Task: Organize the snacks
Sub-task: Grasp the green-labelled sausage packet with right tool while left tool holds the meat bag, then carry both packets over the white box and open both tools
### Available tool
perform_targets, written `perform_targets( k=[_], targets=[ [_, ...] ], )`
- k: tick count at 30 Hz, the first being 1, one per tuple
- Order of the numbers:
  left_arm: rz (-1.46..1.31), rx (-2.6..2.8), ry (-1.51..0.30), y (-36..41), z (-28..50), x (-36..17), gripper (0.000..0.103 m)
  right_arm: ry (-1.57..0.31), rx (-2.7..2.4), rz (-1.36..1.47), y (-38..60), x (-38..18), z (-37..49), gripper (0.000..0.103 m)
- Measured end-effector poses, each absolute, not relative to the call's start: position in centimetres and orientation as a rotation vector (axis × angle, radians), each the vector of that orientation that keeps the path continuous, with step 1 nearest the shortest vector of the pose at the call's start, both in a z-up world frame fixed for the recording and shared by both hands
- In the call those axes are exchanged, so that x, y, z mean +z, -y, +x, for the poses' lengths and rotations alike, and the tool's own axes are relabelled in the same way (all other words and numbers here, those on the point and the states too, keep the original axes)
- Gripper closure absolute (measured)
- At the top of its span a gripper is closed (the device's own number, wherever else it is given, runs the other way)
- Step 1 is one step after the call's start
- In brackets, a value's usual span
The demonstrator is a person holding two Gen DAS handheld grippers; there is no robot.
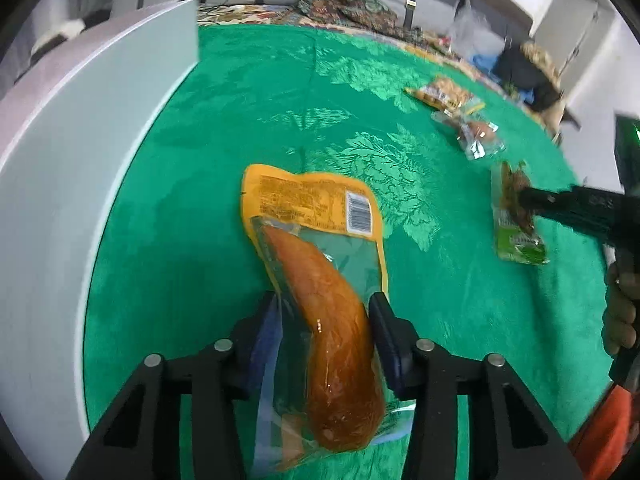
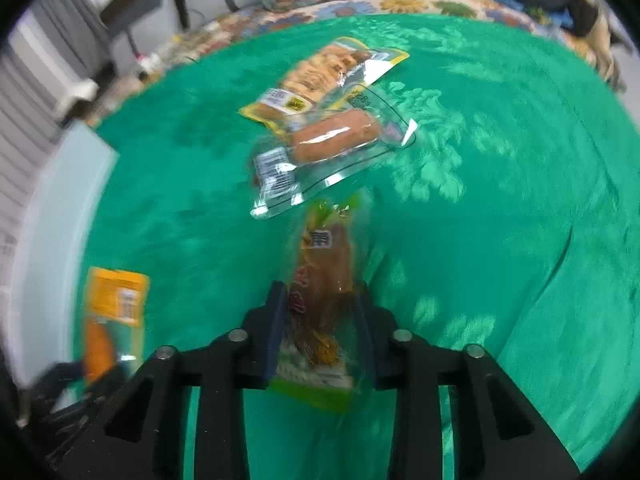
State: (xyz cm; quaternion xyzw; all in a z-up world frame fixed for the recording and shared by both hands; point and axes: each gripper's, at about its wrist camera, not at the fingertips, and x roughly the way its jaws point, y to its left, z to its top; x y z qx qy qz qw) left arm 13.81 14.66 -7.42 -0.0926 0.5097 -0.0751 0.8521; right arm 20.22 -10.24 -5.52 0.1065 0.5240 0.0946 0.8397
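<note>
Over on the left a pale white panel (image 1: 60, 208) curves along the edge of the green patterned cloth (image 1: 248, 112), running from nine o'clock up to eleven. Next, the left gripper (image 1: 325, 312) at six o'clock of its own view: its two dark pads sit clamped on the orange sausage pack (image 1: 336, 344), squeezing the clear film on both sides, with the yellow label end and barcode reaching up toward twelve. Moving right across the cloth, at one o'clock lie a yellow snack packet (image 2: 320, 76) and a clear-wrapped sausage (image 2: 334, 136), the two overlapping, one edge on the other. Just below them, the right gripper (image 2: 320, 300) is pinched onto a green-trimmed pack of brown snack (image 2: 324, 280), pads pressing its sides, the pack's far tip pointing at twelve, just short of the clear wrapper. From the left camera that same gripper comes in from three o'clock, a person's hand (image 1: 622, 308) wrapped around its handle at the far right edge.
</note>
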Motion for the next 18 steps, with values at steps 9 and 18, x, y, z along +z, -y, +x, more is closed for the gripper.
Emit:
perform_targets(
  k=[9, 18],
  targets=[
    [-0.41, -0.184, -0.988, -17.0, 9.1, -5.4, 0.059, -1.077, 0.303, 0.415, 14.2, -4.0, 14.7, 0.079],
    [-0.555, -0.175, -0.79, -23.1, 5.2, 3.5, 0.059, -0.992, 0.501, 0.623, 9.3, 1.5, 14.4, 0.079]
  ],
)
